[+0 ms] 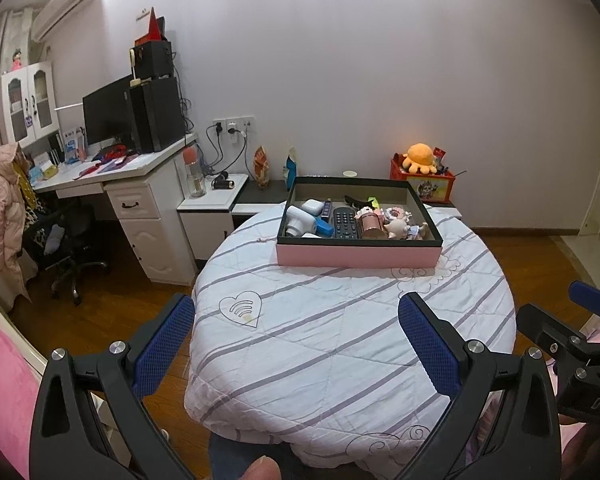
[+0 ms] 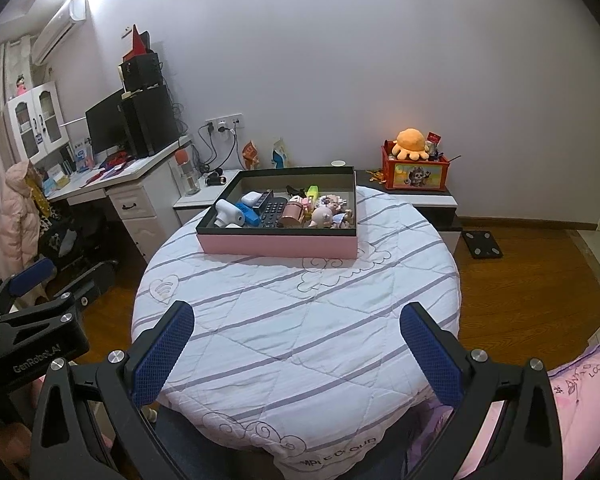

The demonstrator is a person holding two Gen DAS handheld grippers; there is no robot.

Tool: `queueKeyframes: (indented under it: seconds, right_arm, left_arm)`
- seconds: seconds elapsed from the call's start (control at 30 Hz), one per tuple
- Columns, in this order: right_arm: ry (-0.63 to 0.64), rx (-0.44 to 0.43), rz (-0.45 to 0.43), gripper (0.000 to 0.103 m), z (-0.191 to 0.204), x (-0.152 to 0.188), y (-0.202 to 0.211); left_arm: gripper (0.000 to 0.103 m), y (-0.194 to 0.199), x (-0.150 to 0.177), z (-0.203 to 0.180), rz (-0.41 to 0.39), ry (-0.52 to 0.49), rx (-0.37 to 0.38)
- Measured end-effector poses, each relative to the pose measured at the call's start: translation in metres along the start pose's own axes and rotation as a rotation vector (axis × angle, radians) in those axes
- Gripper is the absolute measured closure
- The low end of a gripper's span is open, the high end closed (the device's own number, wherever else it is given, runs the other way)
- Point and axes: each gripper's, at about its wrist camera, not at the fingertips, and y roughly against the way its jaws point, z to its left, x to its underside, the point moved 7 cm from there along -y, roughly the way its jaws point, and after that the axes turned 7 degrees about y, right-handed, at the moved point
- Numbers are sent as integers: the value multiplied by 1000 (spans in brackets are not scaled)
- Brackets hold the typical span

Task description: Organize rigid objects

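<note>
With both the left gripper point(image 1: 296, 344) and right gripper point(image 2: 296, 350) spread wide, holding nothing, near the round striped-quilt table point(image 1: 340, 340), every small rigid item lies inside the far pink-sided cardboard tray point(image 1: 358, 255), fitting either sorting ahead or done.

Soft, even indoor light fills the room, with harsh glare blowing out the ceiling corner above the air conditioner point(image 1: 66, 4). The pink box point(image 2: 277, 245) throws a faint shadow onto the quilt point(image 2: 300, 320). Fisheye bending curves the walls, black vignette darkens the corners; focus is sharp.
</note>
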Motion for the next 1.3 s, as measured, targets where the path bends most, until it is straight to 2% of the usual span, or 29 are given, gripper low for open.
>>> queueKeyframes:
  seconds: [0.87, 1.3]
  right_arm:
    - [-10, 2, -1, 0, -3, 0, -1]
    - [-12, 2, -1, 0, -4, 0, -2]
  left_arm:
    - [0, -5, 4, -8, 24, 0, 25]
    - [0, -7, 5, -13, 29, -35, 27]
